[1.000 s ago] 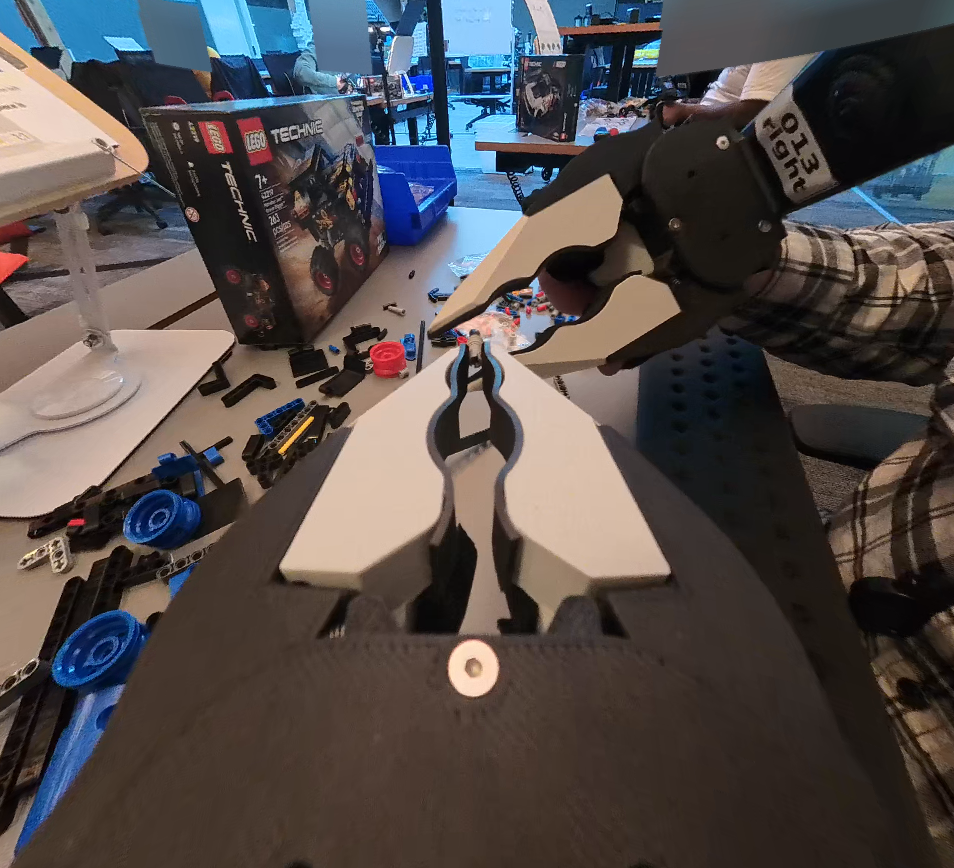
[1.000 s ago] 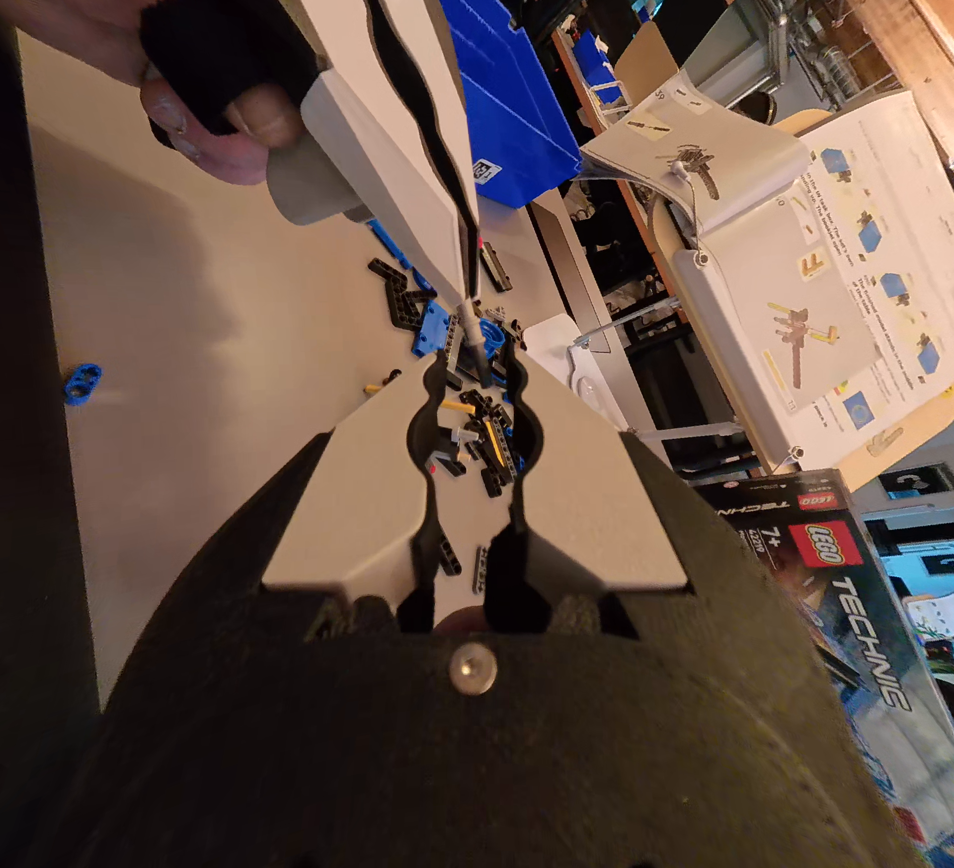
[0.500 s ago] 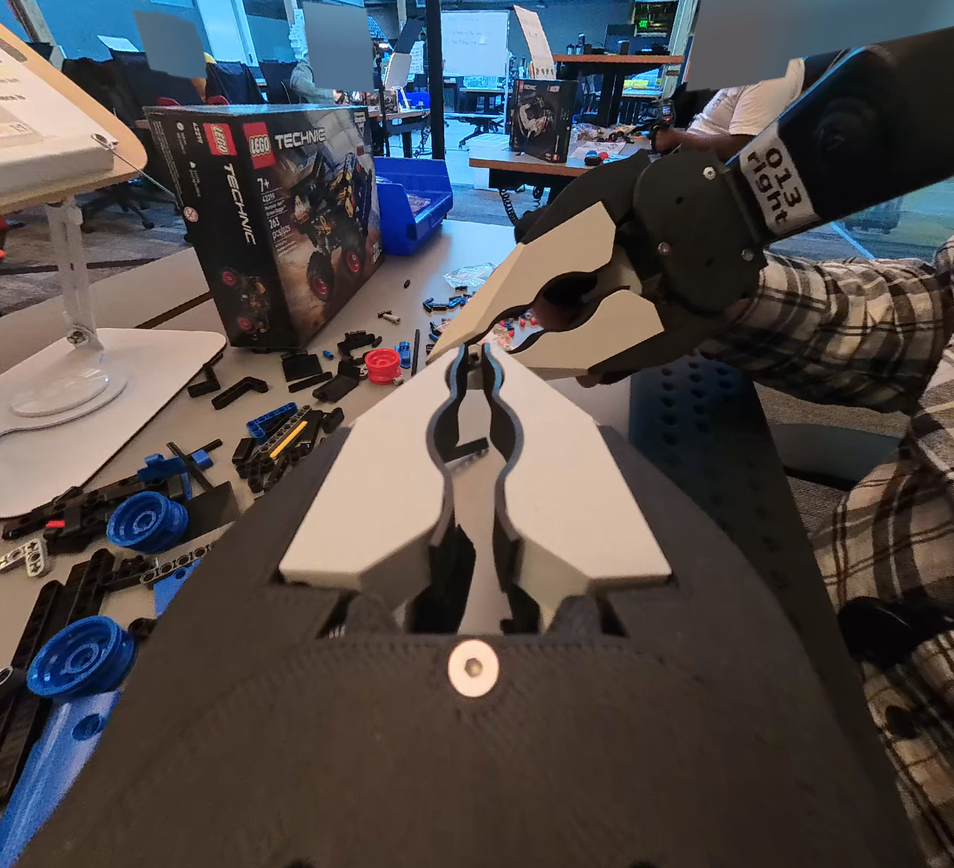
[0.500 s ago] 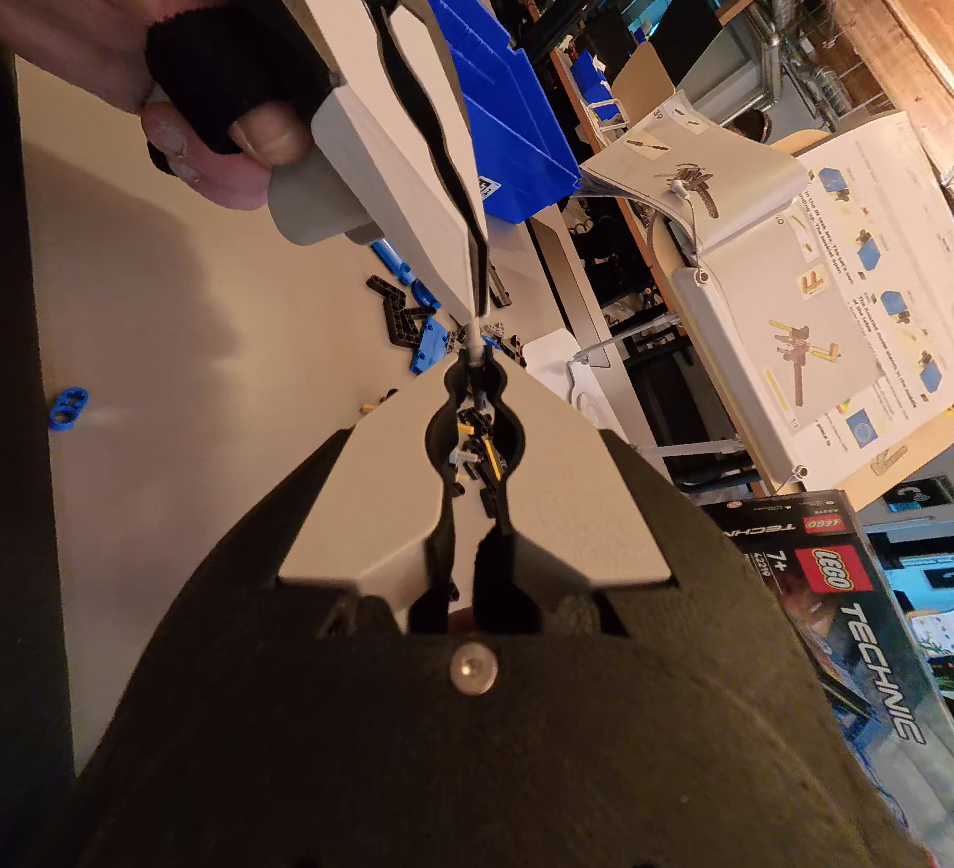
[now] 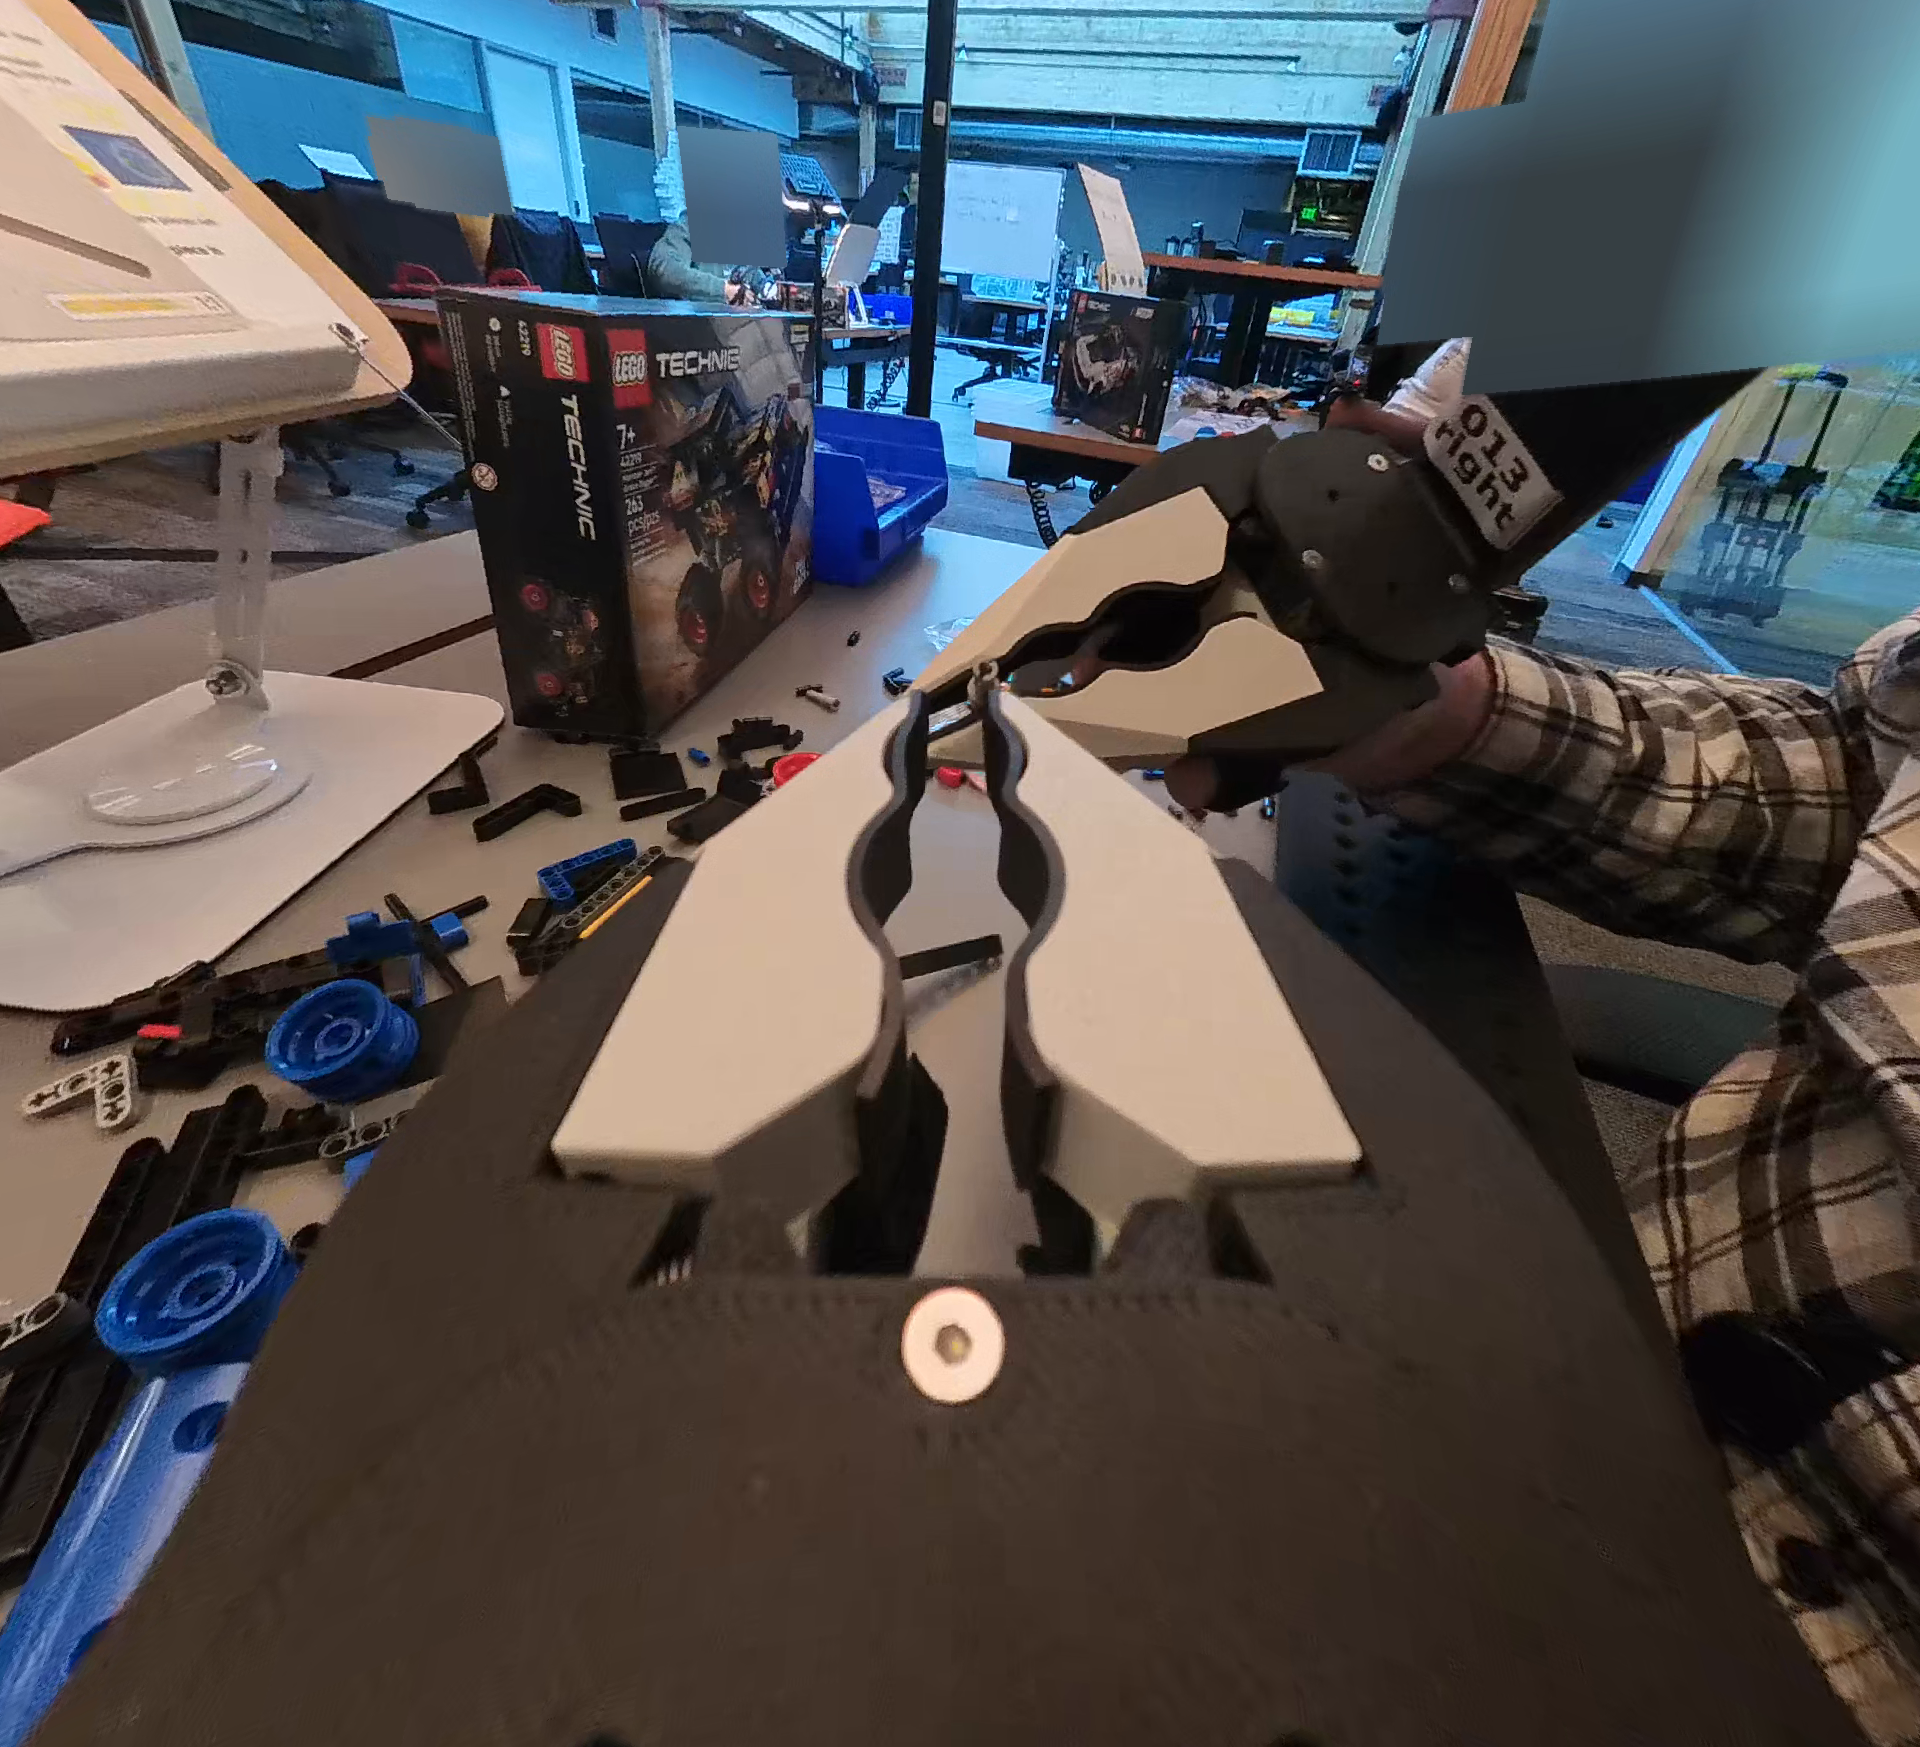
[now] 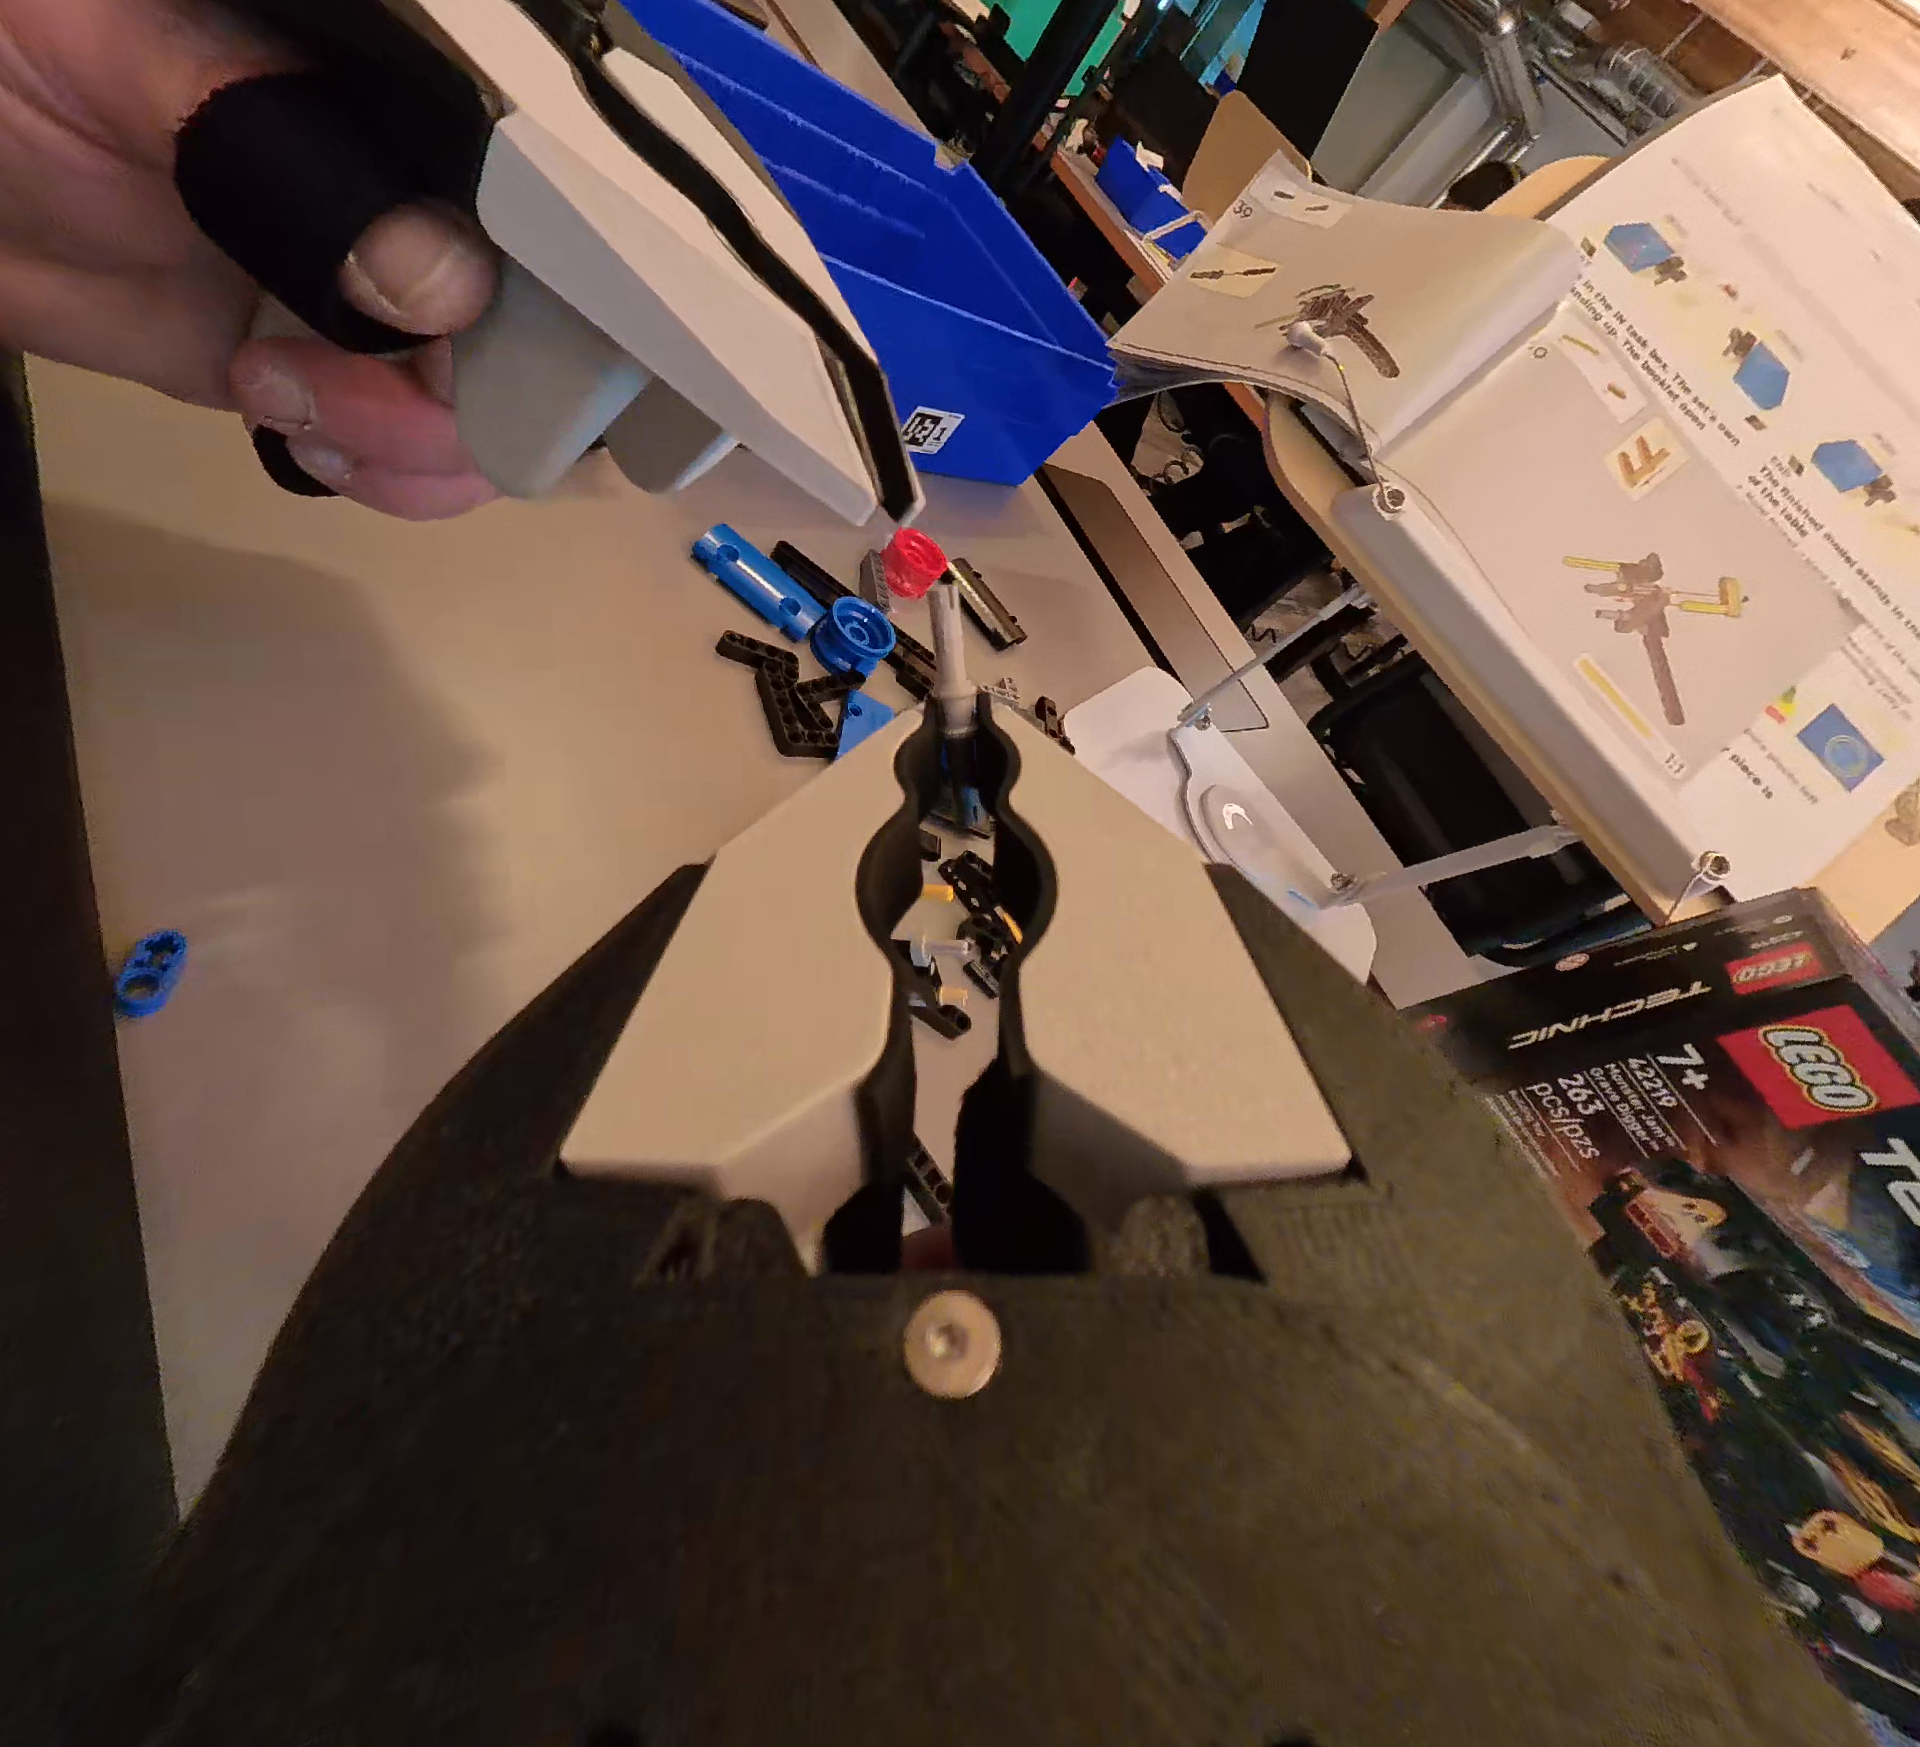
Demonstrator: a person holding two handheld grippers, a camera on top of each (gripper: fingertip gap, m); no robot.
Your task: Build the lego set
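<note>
A small light-grey pin (image 6: 943, 648) sticks out of the tips of my right gripper (image 6: 956, 723), which is shut on it above the table. In the left wrist view the same pin (image 5: 979, 677) shows at the tip of the right gripper (image 5: 961, 691), just ahead of my left gripper (image 5: 953, 702). The left gripper's jaws stand a little apart and hold nothing. In the right wrist view the left gripper (image 6: 896, 508) hangs just above the pin, not touching it. Loose black, blue and red Lego parts (image 5: 582, 897) lie on the table below.
The Lego box (image 5: 644, 513) stands behind the parts, with a blue bin (image 5: 878, 492) beside it. A booklet stand (image 5: 156, 762) is at the left. Blue wheels (image 5: 341, 1037), a red hub (image 6: 912, 563) and a small blue link (image 6: 151, 970) lie on the table (image 6: 312, 762).
The right gripper closed on the grey pin that the left gripper was holding. The left gripper opened slightly and drew back from the pin. Both grippers rose a little.
</note>
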